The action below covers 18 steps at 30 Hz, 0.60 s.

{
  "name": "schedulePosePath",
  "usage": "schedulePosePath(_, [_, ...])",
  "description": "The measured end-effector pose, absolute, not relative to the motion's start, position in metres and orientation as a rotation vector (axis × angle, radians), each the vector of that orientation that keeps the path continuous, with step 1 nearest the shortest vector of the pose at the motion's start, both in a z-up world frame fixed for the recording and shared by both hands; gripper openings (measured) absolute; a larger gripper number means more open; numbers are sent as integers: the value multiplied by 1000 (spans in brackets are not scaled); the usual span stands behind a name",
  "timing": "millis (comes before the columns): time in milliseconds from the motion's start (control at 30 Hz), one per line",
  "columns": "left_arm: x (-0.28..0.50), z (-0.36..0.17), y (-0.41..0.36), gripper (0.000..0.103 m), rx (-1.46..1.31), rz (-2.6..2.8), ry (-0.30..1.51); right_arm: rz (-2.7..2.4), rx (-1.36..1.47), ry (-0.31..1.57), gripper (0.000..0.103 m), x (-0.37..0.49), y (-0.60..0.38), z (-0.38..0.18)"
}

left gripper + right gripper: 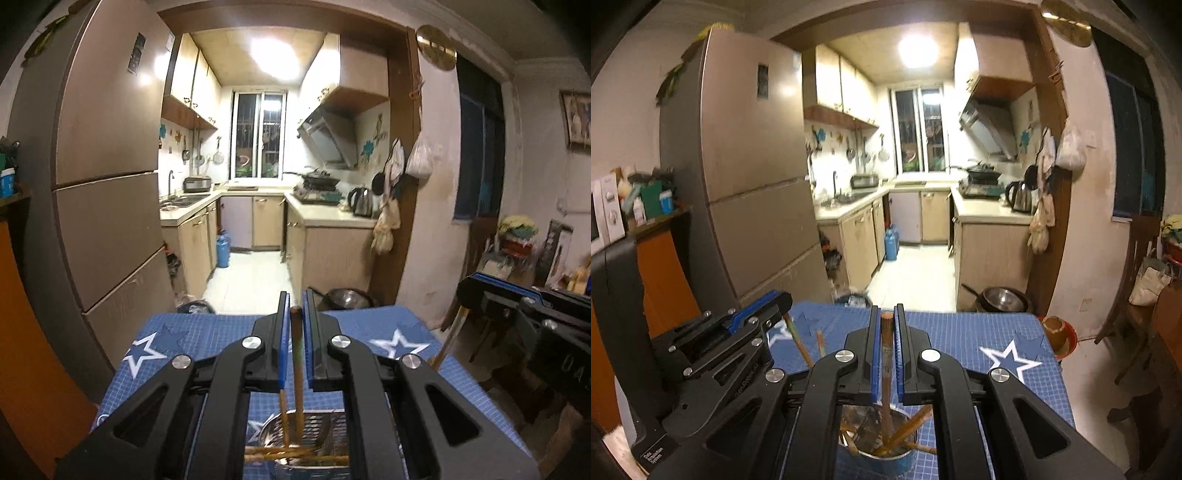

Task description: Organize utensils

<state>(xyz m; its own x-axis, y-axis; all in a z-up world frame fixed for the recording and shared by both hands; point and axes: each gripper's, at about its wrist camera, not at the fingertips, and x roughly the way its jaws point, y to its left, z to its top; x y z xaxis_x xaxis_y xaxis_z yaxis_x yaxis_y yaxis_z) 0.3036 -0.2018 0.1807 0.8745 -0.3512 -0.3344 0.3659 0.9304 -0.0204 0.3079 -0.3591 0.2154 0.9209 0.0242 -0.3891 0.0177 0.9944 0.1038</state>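
the left gripper (295,306) has its blue pads drawn narrow around a single wooden chopstick (297,354), though whether the pads press it or stand just off it cannot be told. the chopstick's long axis runs along the gripper's fingers: its blunt top sits at the fingertips, and the shaft slants back and down beneath the gripper into a perforated metal holder (317,424) standing on the counter (388,325) right below. more chopsticks lie crosswise over that holder's rim.

the right gripper (887,312) is likewise narrow around another chopstick (886,354), blunt end up at the fingertips, shaft dropping nearly upright below the gripper into a round blue-sided cup (879,458). other chopsticks in that cup lean outward to the right. the counter under both wears a blue grid mat with white stars (1010,360). off to the right gripper's left, the left one shows with its chopstick angling down.
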Motion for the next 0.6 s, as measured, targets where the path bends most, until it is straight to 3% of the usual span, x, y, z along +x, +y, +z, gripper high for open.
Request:
schedulePosePath(33, [303, 177, -203, 12, 59, -357, 339, -5, 96, 413, 19, 310, -358, 210])
schedulePosePath(67, [301, 174, -203, 30, 75, -340, 332, -16, 93, 412, 37, 309, -358, 206])
schedulePosePath(100, [298, 173, -203, 49, 83, -330, 322, -14, 95, 404, 40, 307, -358, 204])
schedulePosePath(467, [237, 165, -174, 51, 102, -244, 257, -34, 134, 314, 41, 238, -379, 192])
schedulePosePath(533, [218, 160, -161, 53, 98, -236, 258, -54, 125, 287, 50, 210, -379, 187])
schedulePosePath(600, [195, 152, -147, 61, 102, -216, 259, -63, 129, 260, 76, 179, -380, 179])
